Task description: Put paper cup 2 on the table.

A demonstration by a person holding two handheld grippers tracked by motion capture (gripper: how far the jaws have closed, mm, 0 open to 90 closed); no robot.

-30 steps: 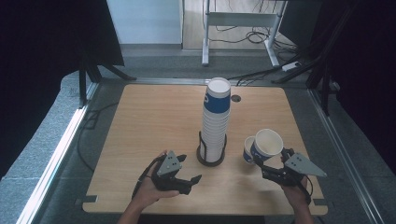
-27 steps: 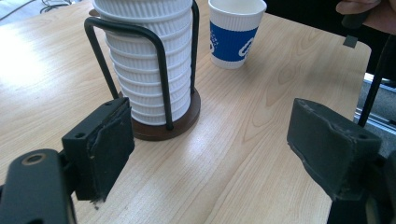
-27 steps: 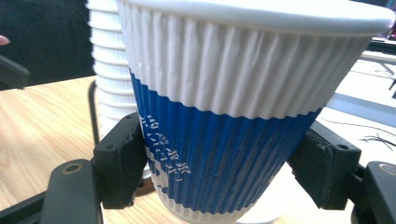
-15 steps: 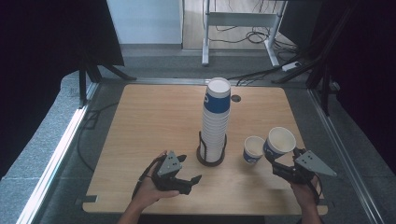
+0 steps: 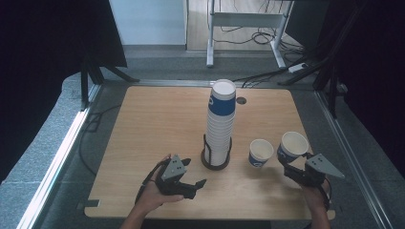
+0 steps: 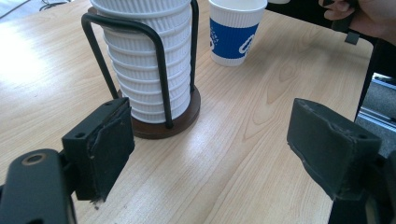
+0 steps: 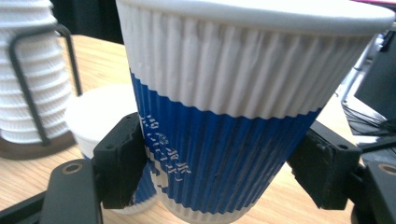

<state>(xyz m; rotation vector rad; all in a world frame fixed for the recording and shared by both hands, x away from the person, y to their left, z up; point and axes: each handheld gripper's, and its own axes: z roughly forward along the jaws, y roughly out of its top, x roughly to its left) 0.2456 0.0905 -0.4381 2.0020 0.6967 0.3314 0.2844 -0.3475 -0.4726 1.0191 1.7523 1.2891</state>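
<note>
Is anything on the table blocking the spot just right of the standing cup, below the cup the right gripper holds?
Nothing visible: bare table lies below the held cup, right of the standing cup.

Left gripper (image 5: 197,184) fingers apart; right gripper (image 5: 285,164) clamped.

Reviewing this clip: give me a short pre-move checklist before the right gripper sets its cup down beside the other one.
1. Right gripper grips the held cup, fingers on both sides: ok.
2. Held cup upright: not ok, it tilts slightly.
3. Held cup apart from the standing cup: ok.
4. Bare table right of the standing cup for set-down: ok.
5. Left gripper open, nothing between its fingers, away from the cup stack: ok.
6. Held cup's base touching the table: cannot tell.
</note>
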